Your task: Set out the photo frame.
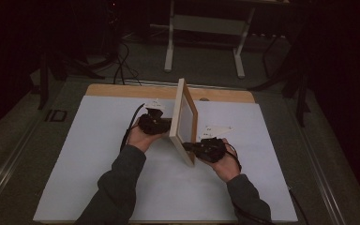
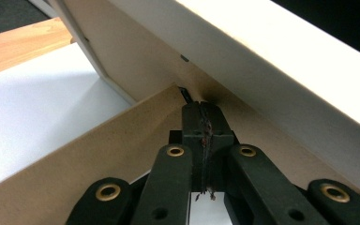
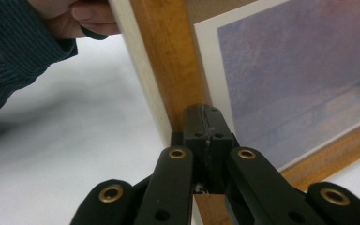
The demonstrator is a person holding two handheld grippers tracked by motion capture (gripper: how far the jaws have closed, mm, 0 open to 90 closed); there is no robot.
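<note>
The wooden picture frame (image 1: 186,123) stood on edge near the middle of the white table cover (image 1: 89,154), leaning a little, its long axis running from the person's side toward the far edge, so that it cut between the two hands like a wall. The left gripper (image 1: 161,125) came at it from behind, and in the left gripper view its jaws were clenched flat together with nothing visibly between them, their tips (image 2: 202,115) pushed into the corner where the fold-out easel stand (image 2: 89,159) met the fibreboard back panel (image 2: 140,65). The right gripper (image 1: 192,148) faced the glazed side; in the right gripper view its jaws were likewise clenched on nothing, tips (image 3: 205,123) pressed against the lower part of the frame's honey-coloured moulding (image 3: 161,61), just beside the white mat and the bluish print (image 3: 304,70). Each gripper therefore lay square across the frame's face, one per side, at much the same distance from it. I judged that the frame was braced between two shut tips rather than gripped, so any next move depended on both pushes staying opposed; easing one side alone looked likely to let the frame topple toward that hand.
</note>
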